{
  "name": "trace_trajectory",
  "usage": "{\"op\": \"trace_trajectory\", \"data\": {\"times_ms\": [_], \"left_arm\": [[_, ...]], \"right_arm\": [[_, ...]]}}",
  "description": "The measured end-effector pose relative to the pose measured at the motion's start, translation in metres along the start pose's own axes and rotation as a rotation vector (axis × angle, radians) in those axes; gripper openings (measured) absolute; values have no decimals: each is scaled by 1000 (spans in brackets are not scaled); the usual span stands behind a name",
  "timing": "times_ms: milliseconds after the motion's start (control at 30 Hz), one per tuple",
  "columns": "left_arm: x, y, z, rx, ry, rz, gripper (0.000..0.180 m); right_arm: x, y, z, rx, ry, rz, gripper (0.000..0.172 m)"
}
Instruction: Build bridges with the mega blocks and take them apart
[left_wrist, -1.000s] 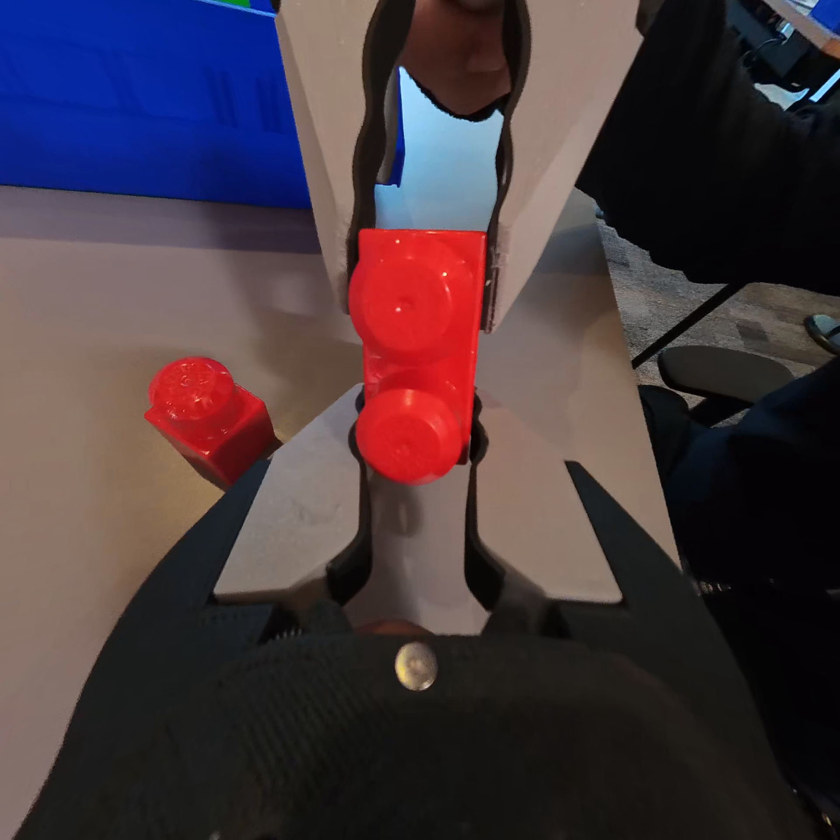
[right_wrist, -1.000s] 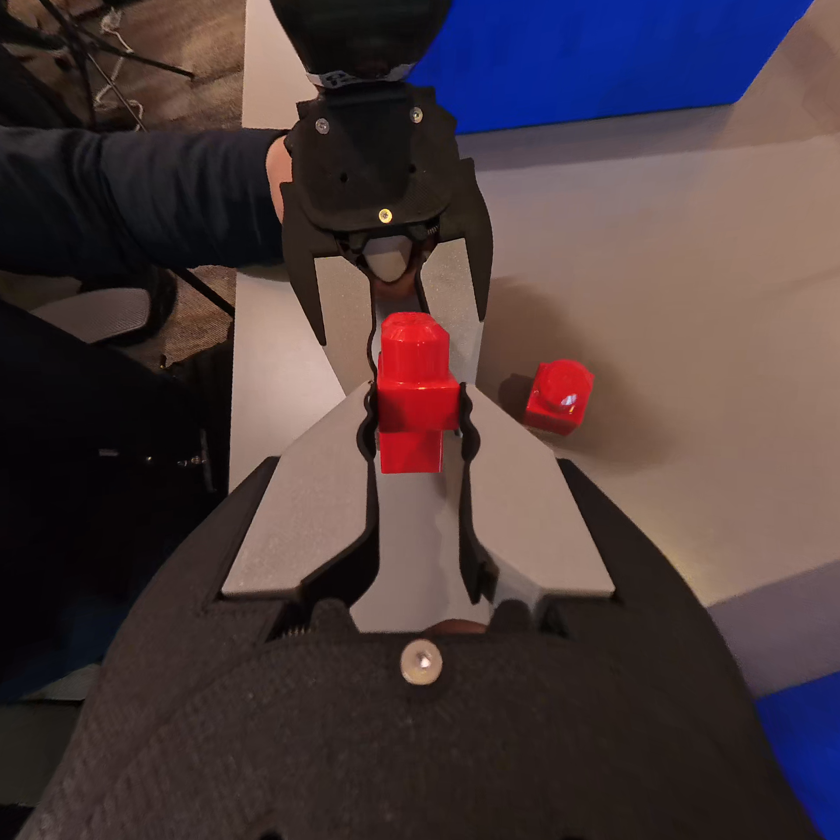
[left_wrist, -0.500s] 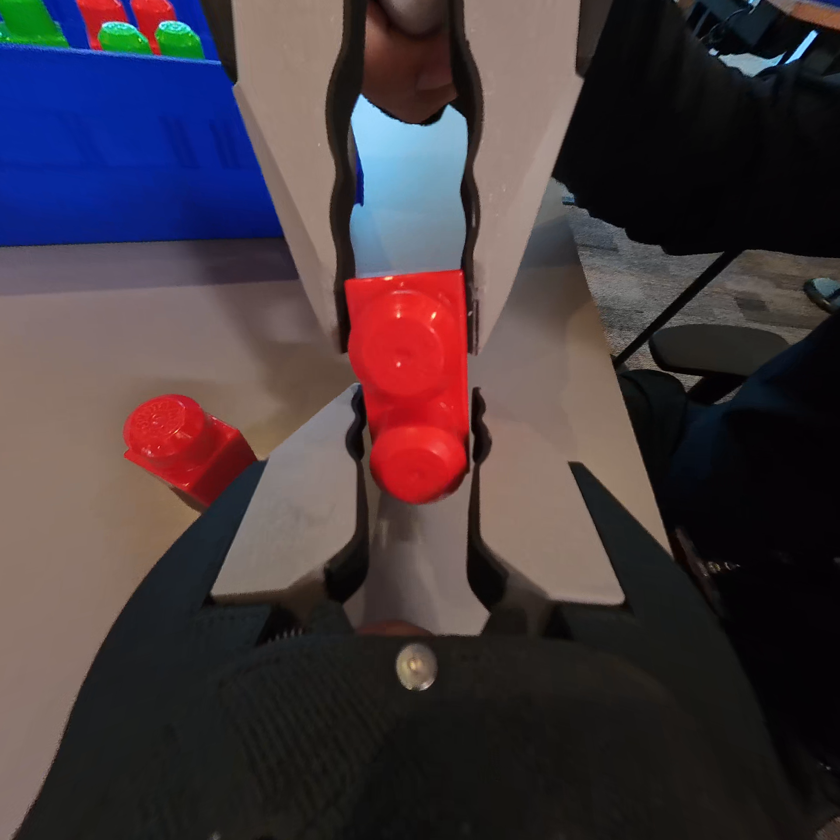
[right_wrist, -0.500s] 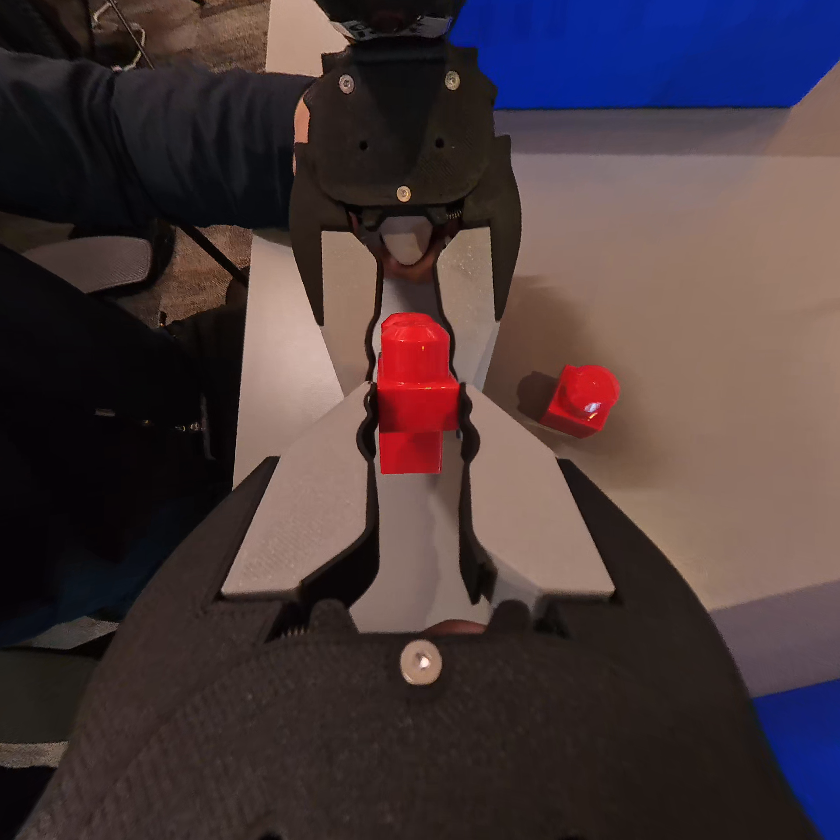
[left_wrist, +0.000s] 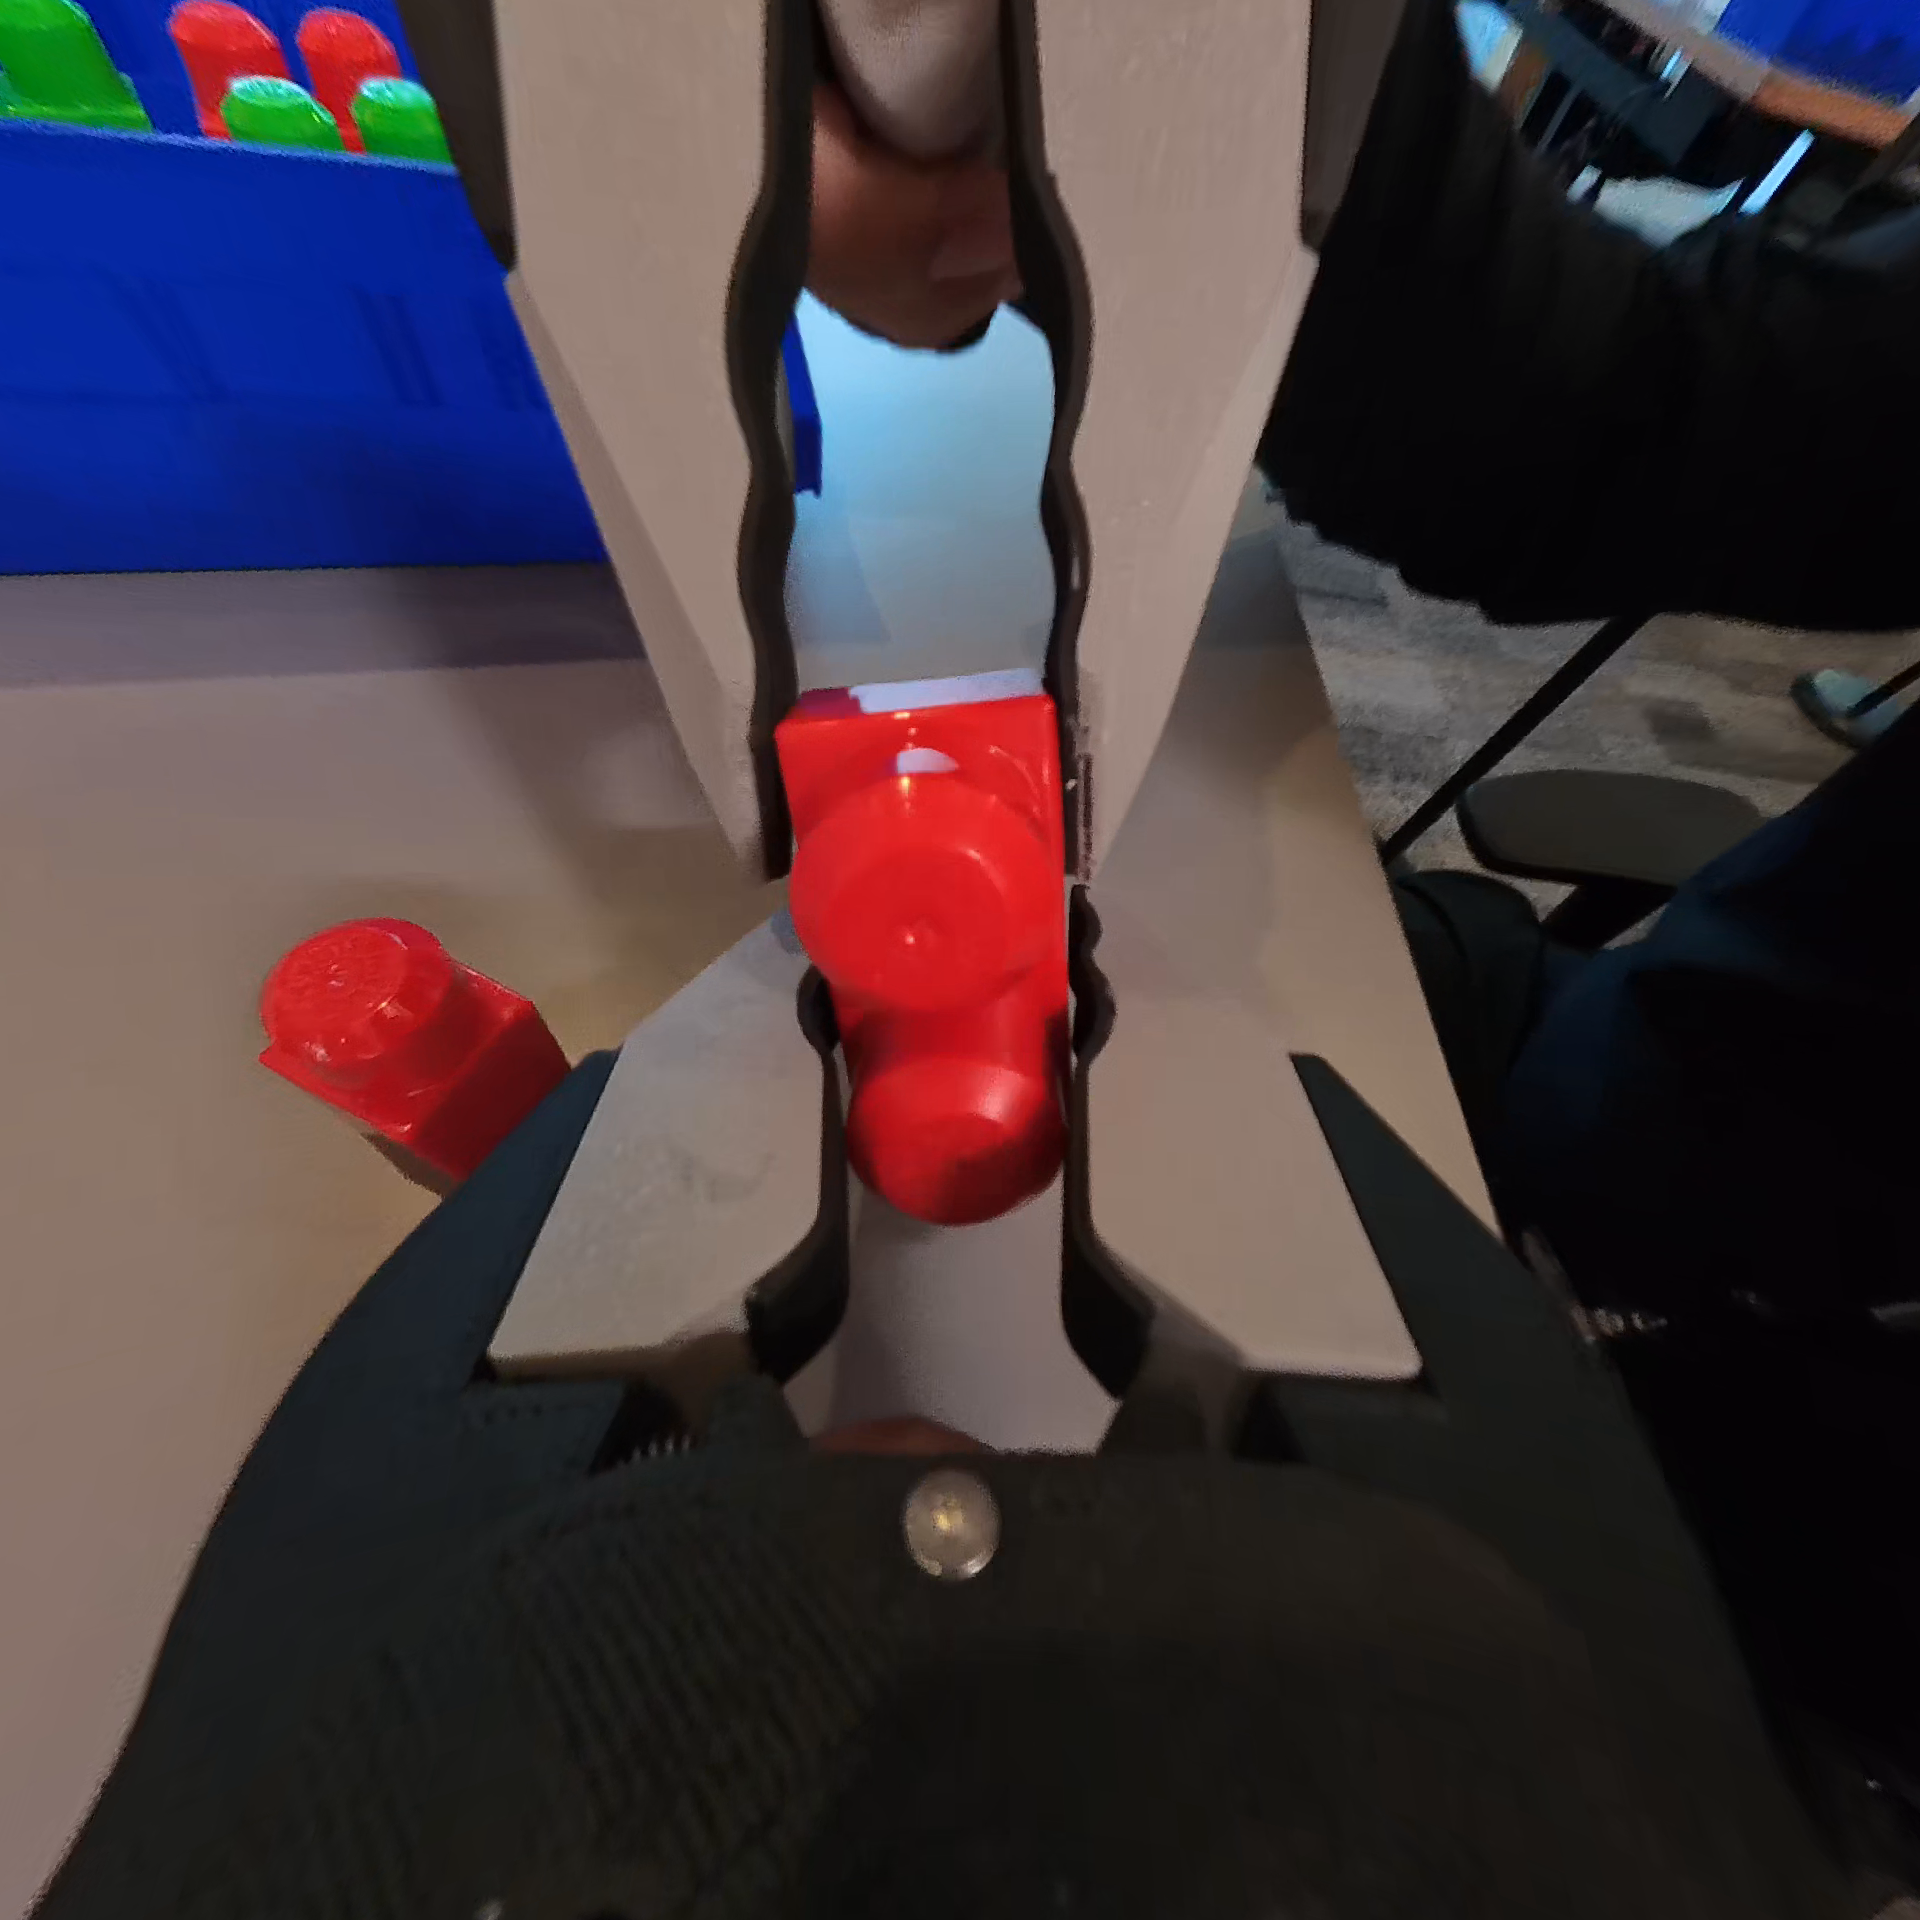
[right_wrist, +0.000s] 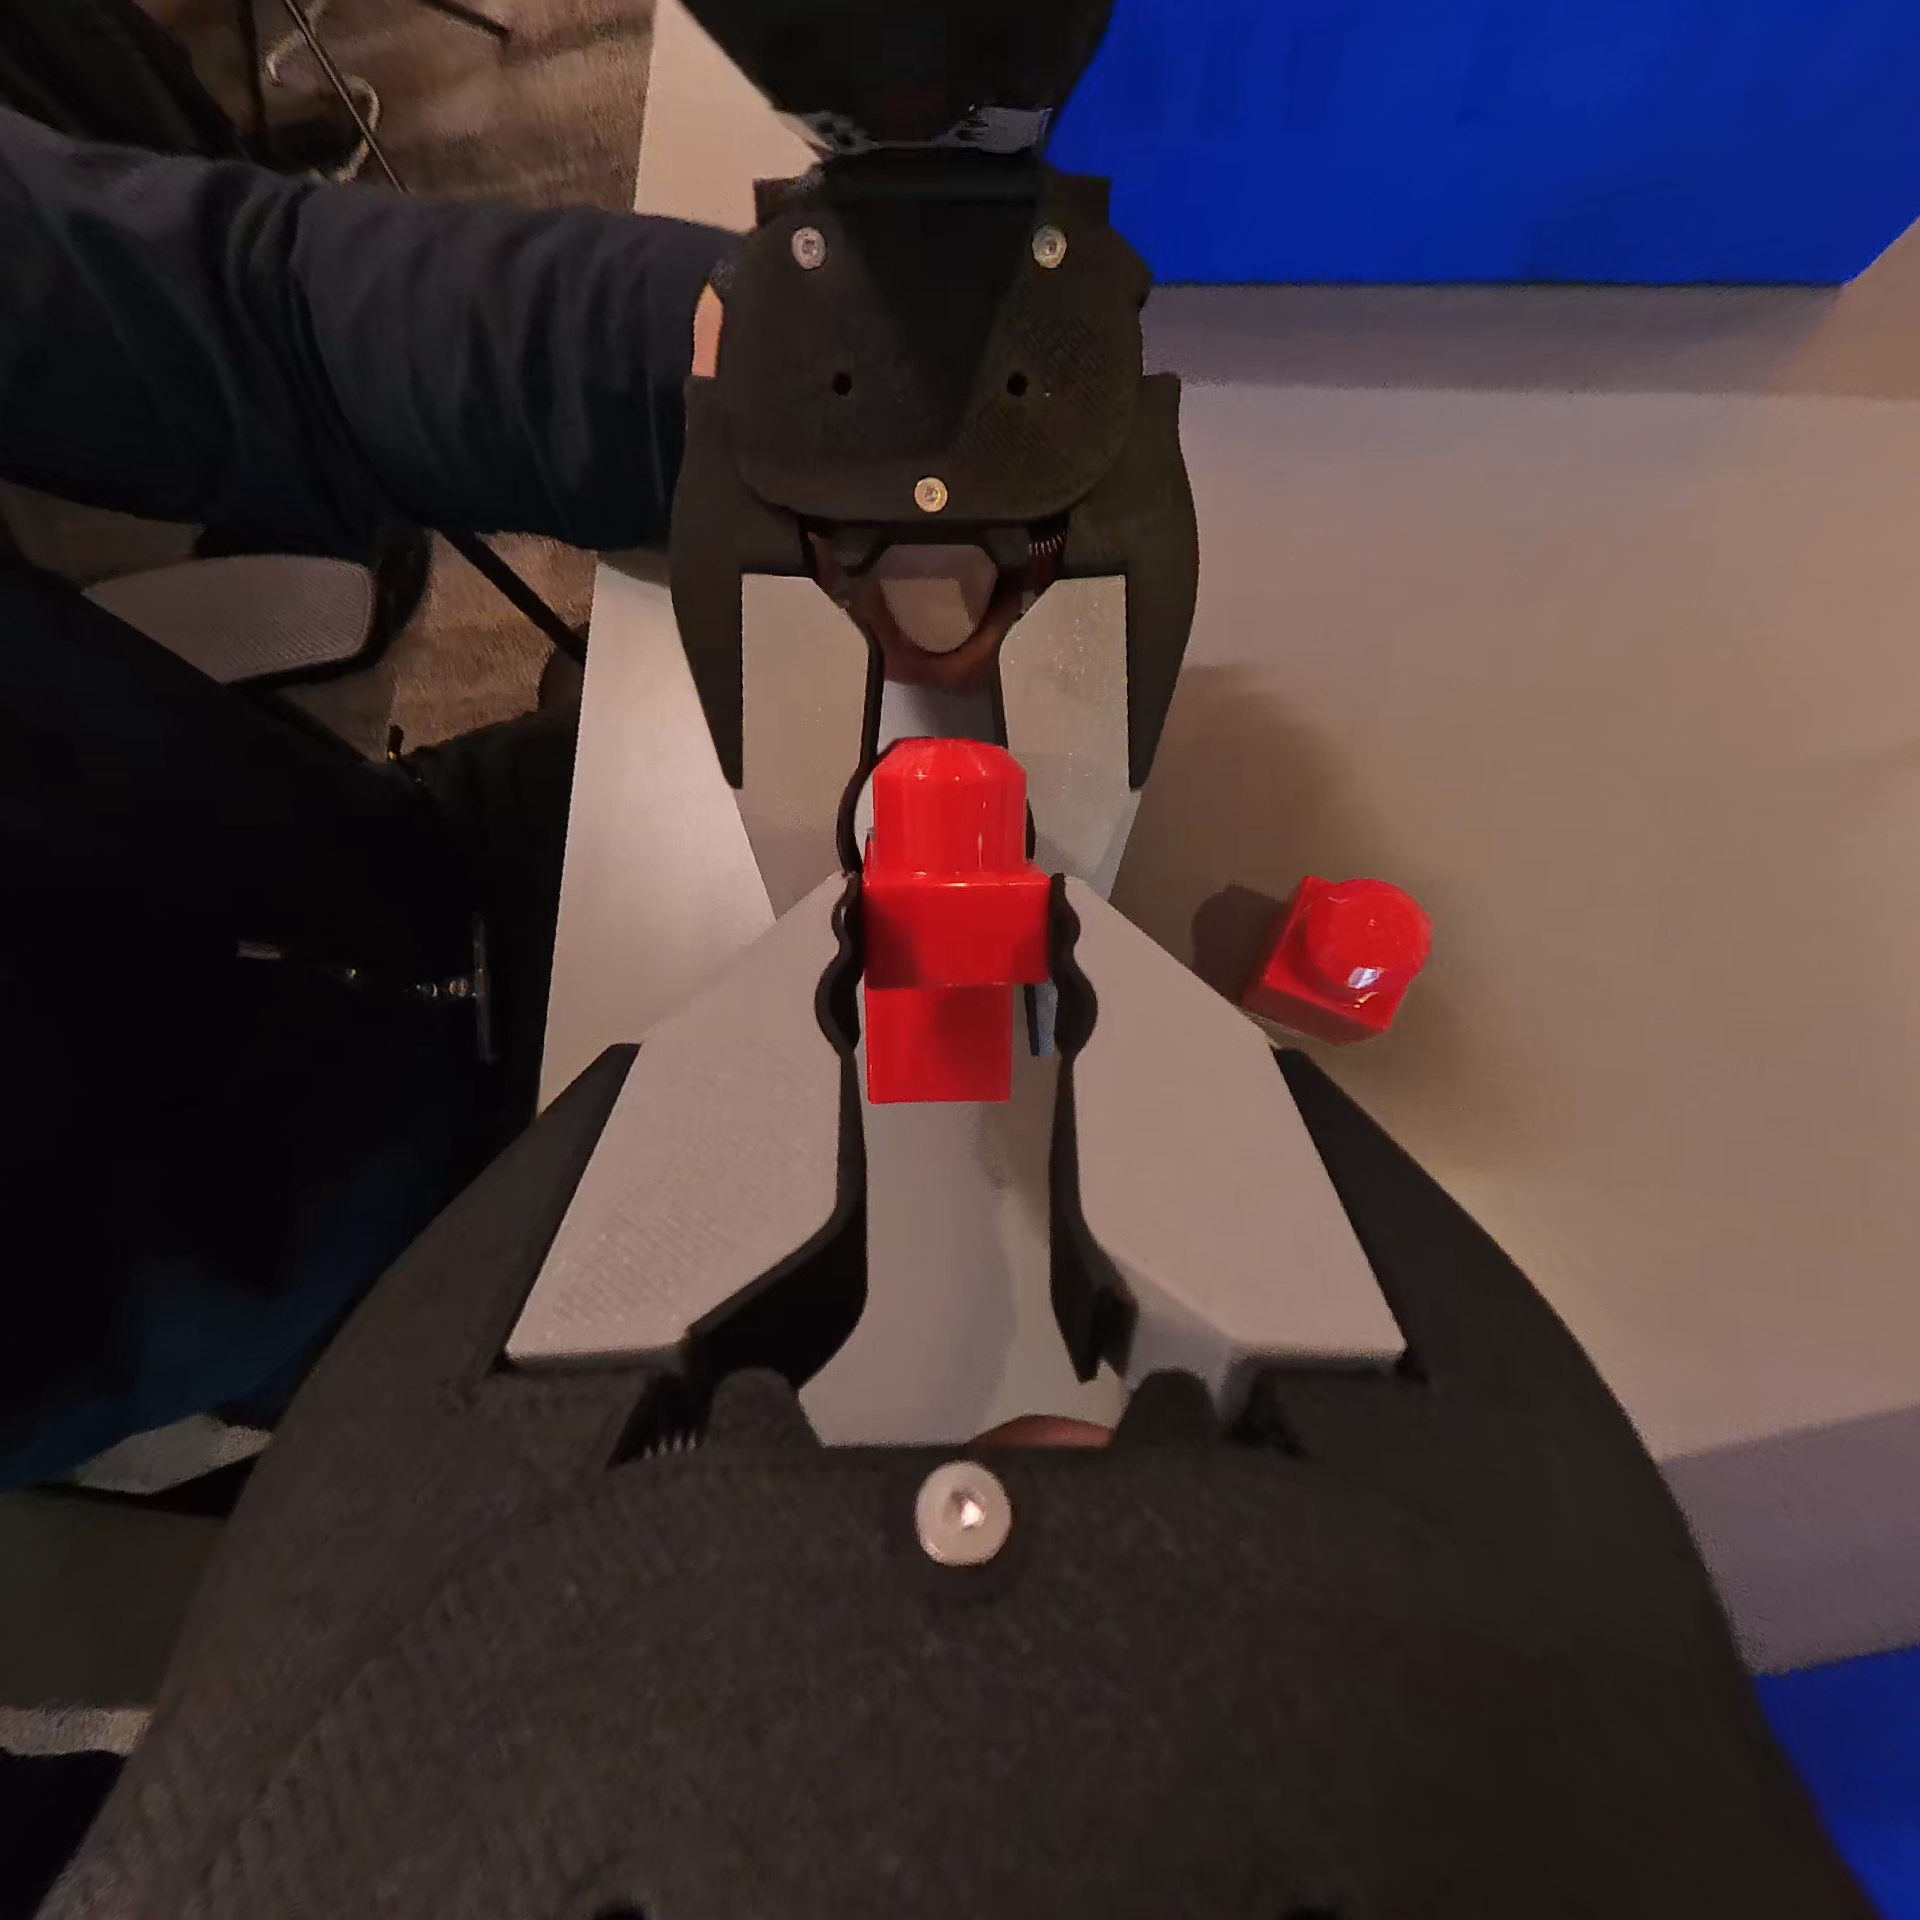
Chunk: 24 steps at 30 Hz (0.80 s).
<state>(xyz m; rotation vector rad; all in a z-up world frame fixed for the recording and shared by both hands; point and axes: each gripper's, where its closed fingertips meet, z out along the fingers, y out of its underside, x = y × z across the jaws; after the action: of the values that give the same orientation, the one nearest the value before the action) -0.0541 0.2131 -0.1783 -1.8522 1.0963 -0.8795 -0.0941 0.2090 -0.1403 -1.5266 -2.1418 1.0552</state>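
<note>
Looks like teardown imo: right gripper (right_wrist: 956, 935) clamps the red two-stud block (right_wrist: 951, 925), left gripper (left_wrist: 935, 997) pinches its other end w/ the lower block (right_wrist: 935, 1039) still stuck on, so next they gotta pull apart.

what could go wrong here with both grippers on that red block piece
1. Both grippers, left and right, clamp one red plastic two-stud block assembly from opposite ends; pulling off-axis could make it snap free and fly.
2. A loose red single-stud block lies on the grey table nearby; a dropped piece or gripper might knock it.
</note>
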Motion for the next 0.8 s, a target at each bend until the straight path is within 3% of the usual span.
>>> {"op": "trace_trajectory", "data": {"times_ms": [267, 367, 467, 533, 633, 800], "left_arm": [[-2, 4, -3, -30, -16, 9, 40], [-10, 7, -10, -41, -50, 9, 40], [-19, -5, -31, 40, -80, -13, 40], [-24, -17, -50, 131, -77, -42, 40], [-31, -26, -71, 220, -94, -66, 40], [-42, -38, -85, 331, -125, -106, 40]], "right_arm": [[1, -1, 1, 78, -9, 20, 32], [12, -10, -9, 182, 35, 39, 36], [37, -19, -27, 357, 144, 112, 44], [53, -9, -30, 395, 180, 196, 44], [68, 12, -17, 370, 209, 301, 46], [92, 49, 18, 185, 354, 372, 46]]}}
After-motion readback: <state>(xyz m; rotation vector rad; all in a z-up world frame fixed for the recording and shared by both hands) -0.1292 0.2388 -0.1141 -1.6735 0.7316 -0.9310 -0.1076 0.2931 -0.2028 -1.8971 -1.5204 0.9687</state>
